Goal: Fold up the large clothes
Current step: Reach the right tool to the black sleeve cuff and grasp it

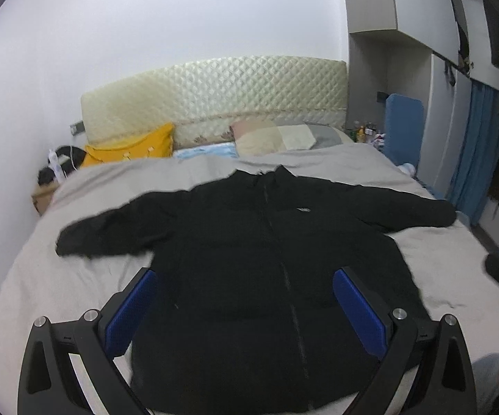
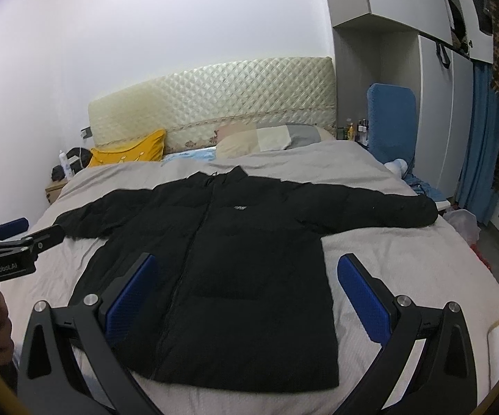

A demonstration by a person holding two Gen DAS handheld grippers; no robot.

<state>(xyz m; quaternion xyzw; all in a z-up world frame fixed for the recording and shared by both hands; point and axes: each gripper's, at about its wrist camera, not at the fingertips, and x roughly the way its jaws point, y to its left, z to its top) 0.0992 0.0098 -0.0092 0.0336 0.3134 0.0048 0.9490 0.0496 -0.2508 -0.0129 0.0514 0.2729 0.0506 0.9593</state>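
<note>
"GenRobot.AI" marks the left gripper [image 2: 24, 230]; both it and the right gripper [image 2: 246, 294] gape wide, empty, above the black jacket [image 2: 235, 259]; yellow pillow [image 2: 128, 150] beyond.

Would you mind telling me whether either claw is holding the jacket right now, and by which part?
Nothing is held: the left claw and right claw are both open above the black jacket.

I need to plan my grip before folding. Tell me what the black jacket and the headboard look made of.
Black jacket: looks like matte synthetic shell over padding; puffy horizontal quilted bands suggest a padded coat. Headboard: cream, glossy diamond-quilted cover, probably faux leather or satin-like fabric; the sheen leaves it open.
</note>
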